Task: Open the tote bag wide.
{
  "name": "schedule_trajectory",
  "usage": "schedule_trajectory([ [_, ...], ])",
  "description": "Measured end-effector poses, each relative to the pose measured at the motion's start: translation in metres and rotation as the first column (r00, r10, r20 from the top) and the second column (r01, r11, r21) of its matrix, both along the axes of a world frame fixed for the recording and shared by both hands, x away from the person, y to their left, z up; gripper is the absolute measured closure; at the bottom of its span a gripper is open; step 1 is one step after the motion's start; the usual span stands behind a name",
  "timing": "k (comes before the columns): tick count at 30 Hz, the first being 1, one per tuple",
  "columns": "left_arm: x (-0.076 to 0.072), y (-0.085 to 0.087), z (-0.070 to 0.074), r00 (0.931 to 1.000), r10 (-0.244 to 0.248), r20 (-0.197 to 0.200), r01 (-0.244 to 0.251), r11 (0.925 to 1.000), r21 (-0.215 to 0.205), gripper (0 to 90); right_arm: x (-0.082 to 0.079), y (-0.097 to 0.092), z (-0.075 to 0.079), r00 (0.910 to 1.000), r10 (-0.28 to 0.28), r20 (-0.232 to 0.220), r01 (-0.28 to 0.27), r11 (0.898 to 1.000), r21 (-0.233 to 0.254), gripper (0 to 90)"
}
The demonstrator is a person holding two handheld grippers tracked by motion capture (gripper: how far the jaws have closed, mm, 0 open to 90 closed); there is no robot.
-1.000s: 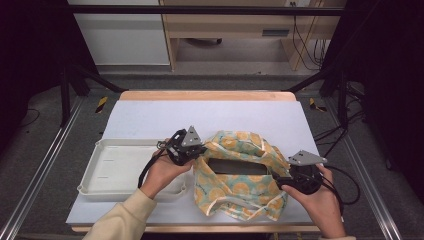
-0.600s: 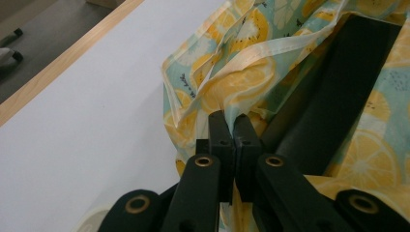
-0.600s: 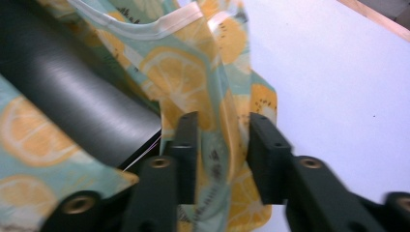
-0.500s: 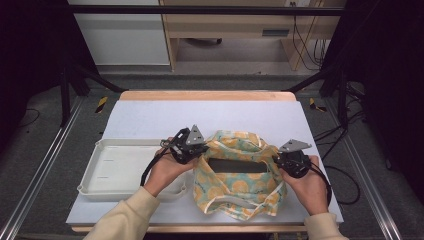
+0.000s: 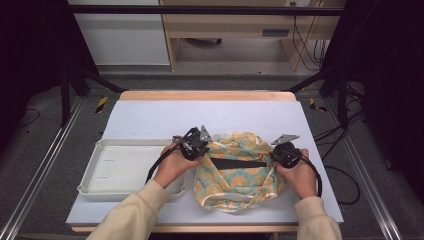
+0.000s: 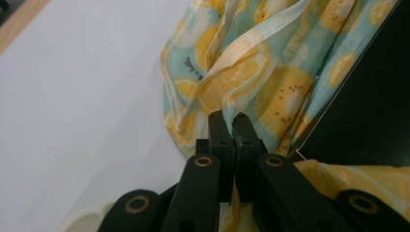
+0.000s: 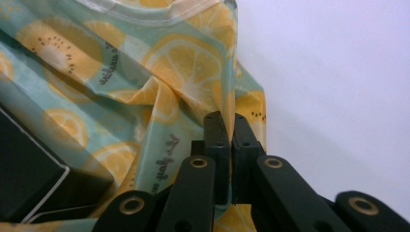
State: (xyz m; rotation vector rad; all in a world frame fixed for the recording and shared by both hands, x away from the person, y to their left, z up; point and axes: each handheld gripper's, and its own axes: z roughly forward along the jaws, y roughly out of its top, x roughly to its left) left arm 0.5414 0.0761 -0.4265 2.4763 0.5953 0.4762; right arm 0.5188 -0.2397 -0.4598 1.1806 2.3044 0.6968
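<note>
On the pale surface (image 5: 150, 120), a lemon-print cloth bag (image 5: 235, 175) lies near the front, right of a white tray (image 5: 95, 165). The right tongs (image 5: 281, 154) have just moved in and closed on its right edge; the left tongs (image 5: 199, 146) grip the left. Both sides held, it looks ready to lift or spread.

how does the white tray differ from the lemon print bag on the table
The white tray is rigid, plain and rectangular; the lemon print bag is soft, crumpled and patterned in yellow and teal. The tray lies untouched left of the left tongs; the bag is pinched at opposite edges by the left and right tongs. The tray holds nothing; a black box shows inside the bag. Both rest on the white tabletop.
</note>
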Motion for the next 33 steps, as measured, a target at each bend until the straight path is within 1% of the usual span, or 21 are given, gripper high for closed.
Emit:
schedule_trajectory([
  [2, 0.001, -0.001, -0.003, 0.9999, -0.007, -0.015, 0.007, 0.9996, 0.027, 89.9, -0.001, 0.0, -0.003, 1.0, -0.002, -0.002, 0.002, 1.0, 0.006, 87.1],
  [3, 0.001, -0.001, -0.003, 0.9999, -0.007, -0.015, 0.007, 0.9996, 0.027, 89.9, -0.003, -0.001, -0.003, 1.0, -0.004, 0.001, 0.004, 1.0, 0.014, 84.4],
  [5, 0.002, 0.002, -0.005, 0.9996, -0.004, -0.027, 0.004, 0.9998, 0.02, 89.9, -0.008, -0.002, 0.002, 0.9999, -0.004, 0.016, 0.003, 1.0, 0.026, 76.7],
  [8, 0.002, 0.003, -0.004, 0.9996, -0.003, -0.027, 0.004, 0.9999, 0.01, 89.9, -0.016, -0.004, 0.01, 0.9986, -0.013, 0.052, 0.011, 0.999, 0.052, 58.7],
  [9, 0.002, 0.003, -0.004, 0.9996, -0.003, -0.027, 0.004, 0.9999, 0.01, 89.9, -0.016, -0.004, 0.01, 0.9986, -0.013, 0.052, 0.011, 0.999, 0.052, 58.7],
  [10, 0.001, 0.004, -0.004, 0.9998, -0.002, -0.022, 0.002, 0.9998, 0.018, 89.9, -0.021, -0.004, 0.017, 0.9978, -0.015, 0.065, 0.01, 0.997, 0.074, 46.4],
  [11, 0.002, 0.004, -0.004, 0.9998, -0.001, -0.022, 0.002, 0.9997, 0.024, 89.9, -0.023, -0.004, 0.019, 0.9971, -0.016, 0.074, 0.011, 0.997, 0.073, 43.3],
  [13, 0.002, 0.004, -0.004, 0.9998, 0.002, -0.02, -0.002, 0.9997, 0.025, 89.9, -0.027, -0.004, 0.026, 0.9951, -0.016, 0.097, 0.007, 0.995, 0.095, 40.0],
  [14, 0.003, 0.006, -0.005, 0.9996, 0.004, -0.026, -0.003, 0.9998, 0.02, 89.9, -0.029, -0.005, 0.029, 0.9941, -0.02, 0.106, 0.008, 0.994, 0.111, 40.0],
  [16, 0.003, 0.006, -0.005, 0.9996, 0.004, -0.029, -0.003, 0.9998, 0.021, 89.9, -0.031, -0.006, 0.034, 0.9913, -0.015, 0.131, -0.002, 0.992, 0.127, 46.3],
  [17, 0.003, 0.006, -0.005, 0.9995, 0.004, -0.031, -0.003, 0.9998, 0.021, 89.9, -0.031, -0.006, 0.034, 0.9914, -0.017, 0.13, 0.0, 0.992, 0.124, 53.7],
  [19, 0.003, 0.006, -0.006, 0.9994, 0.004, -0.035, -0.003, 0.9998, 0.02, 90.0, -0.031, -0.005, 0.033, 0.9922, 0.003, 0.125, -0.018, 0.994, 0.112, 72.5],
  [20, 0.004, 0.006, -0.006, 0.9994, 0.005, -0.036, -0.004, 0.9998, 0.022, 90.0, -0.03, -0.004, 0.031, 0.9935, 0.011, 0.113, -0.023, 0.994, 0.106, 79.5],
  [21, 0.004, 0.006, -0.006, 0.9994, 0.005, -0.036, -0.004, 0.9998, 0.022, 90.0, -0.03, -0.004, 0.031, 0.9935, 0.011, 0.113, -0.023, 0.994, 0.106, 79.5],
  [22, 0.005, 0.006, -0.007, 0.999, 0.01, -0.043, -0.009, 0.9996, 0.027, 90.0, -0.027, -0.004, 0.026, 0.9949, 0.012, 0.1, -0.023, 0.994, 0.103, 88.7],
  [23, 0.006, 0.006, -0.008, 0.9987, 0.011, -0.049, -0.01, 0.9995, 0.029, 90.0, -0.025, -0.005, 0.024, 0.9962, 0.007, 0.087, -0.016, 0.994, 0.109, 89.6],
  [25, 0.007, 0.006, -0.009, 0.9985, 0.014, -0.053, -0.012, 0.9995, 0.029, 90.0, -0.021, -0.005, 0.021, 0.9967, 0.01, 0.081, -0.019, 0.994, 0.109, 90.0],
  [26, 0.008, 0.005, -0.01, 0.9979, 0.013, -0.063, -0.011, 0.999, 0.043, 89.9, -0.015, -0.005, 0.015, 0.9984, 0.012, 0.055, -0.018, 0.995, 0.101, 90.0],
  [27, 0.008, 0.005, -0.01, 0.9979, 0.013, -0.063, -0.011, 0.999, 0.043, 90.0, -0.015, -0.005, 0.015, 0.9984, 0.012, 0.055, -0.018, 0.995, 0.101, 90.0],
  [29, 0.009, 0.005, -0.011, 0.9976, 0.017, -0.068, -0.013, 0.9988, 0.047, 90.0, -0.009, -0.004, 0.009, 0.9996, 0.005, 0.028, -0.007, 0.995, 0.099, 90.0],
  [33, 0.012, 0.004, -0.015, 0.9961, 0.022, -0.085, -0.017, 0.9979, 0.062, 89.9, -0.003, -0.003, 0.004, 0.9999, 0.009, 0.013, -0.01, 0.996, 0.086, 90.0],
])
